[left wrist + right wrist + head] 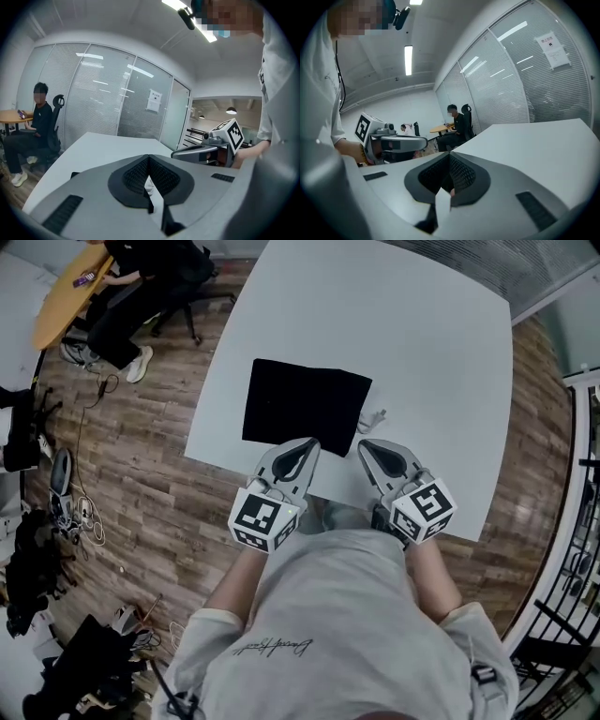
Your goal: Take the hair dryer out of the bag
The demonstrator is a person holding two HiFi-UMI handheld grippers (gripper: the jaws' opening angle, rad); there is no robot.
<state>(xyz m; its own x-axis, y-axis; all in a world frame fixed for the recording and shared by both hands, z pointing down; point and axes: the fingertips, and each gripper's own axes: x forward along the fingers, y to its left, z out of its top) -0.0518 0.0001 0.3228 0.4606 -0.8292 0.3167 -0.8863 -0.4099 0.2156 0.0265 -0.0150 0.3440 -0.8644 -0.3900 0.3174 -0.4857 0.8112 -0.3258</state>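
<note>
A flat black bag lies on the white table, near its front edge. A short white cord sticks out at the bag's right side. No hair dryer shows in any view. My left gripper is shut and empty, its tips at the bag's near edge. My right gripper is shut too, just right of the bag's near right corner. In the left gripper view the jaws meet, and the right gripper shows alongside. The right gripper view shows its jaws closed, with the left gripper beside them.
A seated person is at a round wooden table to the far left. Cables and dark gear lie on the wood floor at left. A black railing runs along the right. Glass partition walls stand behind the table.
</note>
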